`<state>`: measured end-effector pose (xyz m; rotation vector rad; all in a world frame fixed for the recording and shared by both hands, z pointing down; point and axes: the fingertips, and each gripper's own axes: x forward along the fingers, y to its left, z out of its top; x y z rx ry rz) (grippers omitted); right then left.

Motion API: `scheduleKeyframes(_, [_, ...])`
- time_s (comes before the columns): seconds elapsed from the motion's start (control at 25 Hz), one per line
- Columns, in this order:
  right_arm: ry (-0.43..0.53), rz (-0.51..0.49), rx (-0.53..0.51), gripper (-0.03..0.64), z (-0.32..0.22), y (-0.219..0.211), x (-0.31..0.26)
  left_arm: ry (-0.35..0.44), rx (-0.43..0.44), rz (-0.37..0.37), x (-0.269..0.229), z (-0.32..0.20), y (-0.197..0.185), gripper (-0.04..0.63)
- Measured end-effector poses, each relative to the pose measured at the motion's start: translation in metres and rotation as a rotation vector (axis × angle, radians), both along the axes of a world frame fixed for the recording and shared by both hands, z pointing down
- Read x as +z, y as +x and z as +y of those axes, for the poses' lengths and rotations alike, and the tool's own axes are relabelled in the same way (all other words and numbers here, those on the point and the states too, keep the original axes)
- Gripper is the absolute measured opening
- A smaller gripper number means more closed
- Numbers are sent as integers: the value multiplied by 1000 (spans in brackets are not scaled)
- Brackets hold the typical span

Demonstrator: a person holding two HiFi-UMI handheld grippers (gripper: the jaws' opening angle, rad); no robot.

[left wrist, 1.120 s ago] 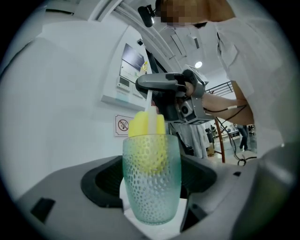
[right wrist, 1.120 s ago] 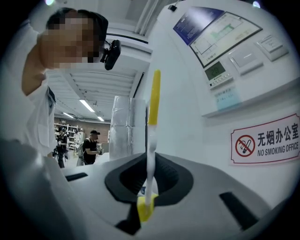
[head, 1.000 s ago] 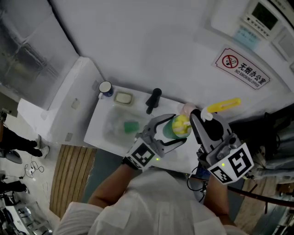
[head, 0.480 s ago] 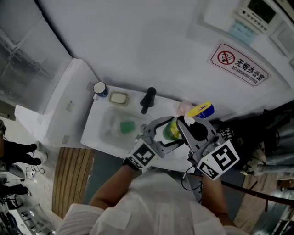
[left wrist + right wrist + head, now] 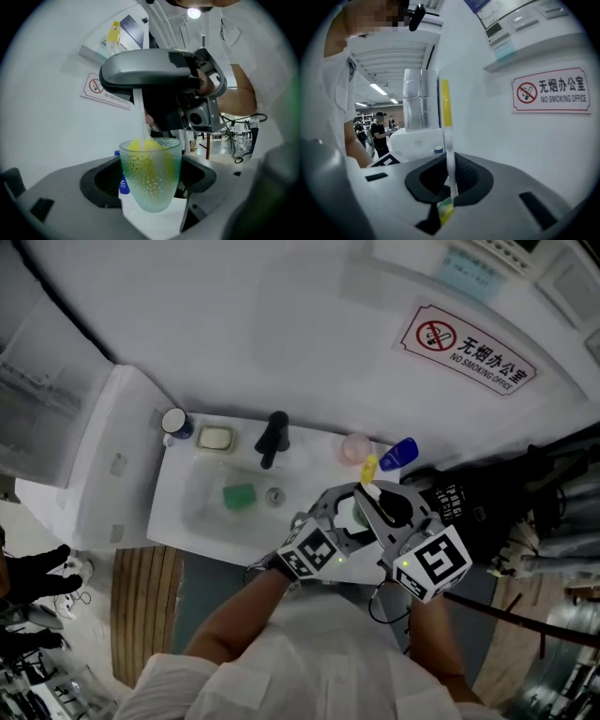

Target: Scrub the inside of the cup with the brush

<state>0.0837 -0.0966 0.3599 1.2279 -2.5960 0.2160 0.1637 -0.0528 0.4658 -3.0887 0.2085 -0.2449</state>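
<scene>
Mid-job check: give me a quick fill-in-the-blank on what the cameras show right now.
1. The left claw is shut on the ___.
2. The right claw holds the brush, whose yellow head is ___ the cup.
3. The sponge in the sink is ___.
4. The wall sign forbids ___.

Missing words: cup; inside; green; smoking.
</scene>
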Motion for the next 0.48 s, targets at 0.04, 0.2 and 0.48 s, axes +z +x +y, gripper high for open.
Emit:
scheduleKeyframes(0.04, [-12, -12, 27, 18, 0, 12, 5, -13, 9, 1, 6, 2, 9, 348])
scheduleKeyframes(0.2, [-40, -81, 144, 17, -1, 62, 22, -60, 37, -8, 31, 9, 42, 348])
scheduleKeyframes(0.48, [-36, -91, 209, 15, 0, 106, 36, -92, 18, -31, 63, 10, 67, 348])
